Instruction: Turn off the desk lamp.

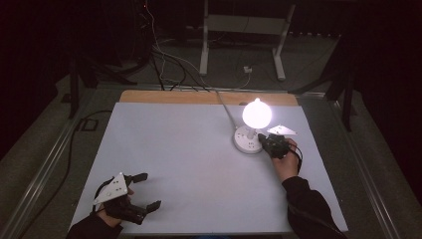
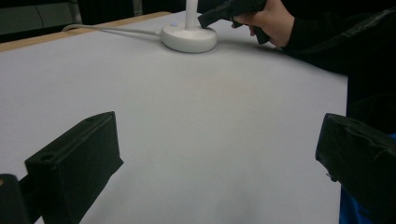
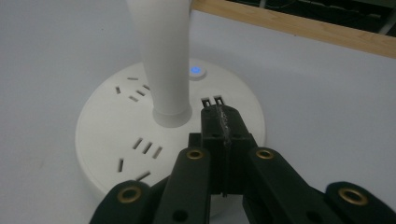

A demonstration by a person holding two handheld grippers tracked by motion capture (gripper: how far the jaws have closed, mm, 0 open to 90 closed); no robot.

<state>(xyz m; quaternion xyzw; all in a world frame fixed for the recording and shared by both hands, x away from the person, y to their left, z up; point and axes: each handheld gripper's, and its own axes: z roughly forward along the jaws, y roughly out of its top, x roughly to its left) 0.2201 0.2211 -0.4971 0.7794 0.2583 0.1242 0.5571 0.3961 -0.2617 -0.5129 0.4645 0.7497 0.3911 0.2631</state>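
Lamp (image 1: 257,113) glowing bright white stands on the far right part of the tabletop (image 1: 189,149), its round white base (image 1: 248,139) sitting flat on the pale grey sheet; a white cord (image 1: 226,110) runs from the base toward the far wooden edge (image 1: 199,97); in the right gripper view the white stem (image 3: 161,56) rises from the middle of the base, a small blue light (image 3: 196,71) shines on the base just behind the stem, and socket slots (image 3: 147,147) are cut into the top of the base; your right tongs (image 1: 262,139) are pressed together with nothing between them, and their tips lie over the top of the base, just beside the stem and near two small rectangular ports (image 3: 211,100); whether the tips actually touch the base I cannot tell; your right hand (image 1: 286,159) holds that tool from the near side, with the dark sleeve (image 1: 308,209) trailing back toward the near right corner; your left tongs (image 1: 150,190) sit well apart from the lamp, at the near left of the tabletop, spread wide and holding nothing; in the left gripper view the two black jaws stand far apart with bare grey sheet between them, and the lamp base (image 2: 189,38) shows far off with your right hand (image 2: 271,21) beside it; beyond the tabletop the room is dark, with cables (image 1: 164,59) on the floor and a white frame (image 1: 244,35) standing behind
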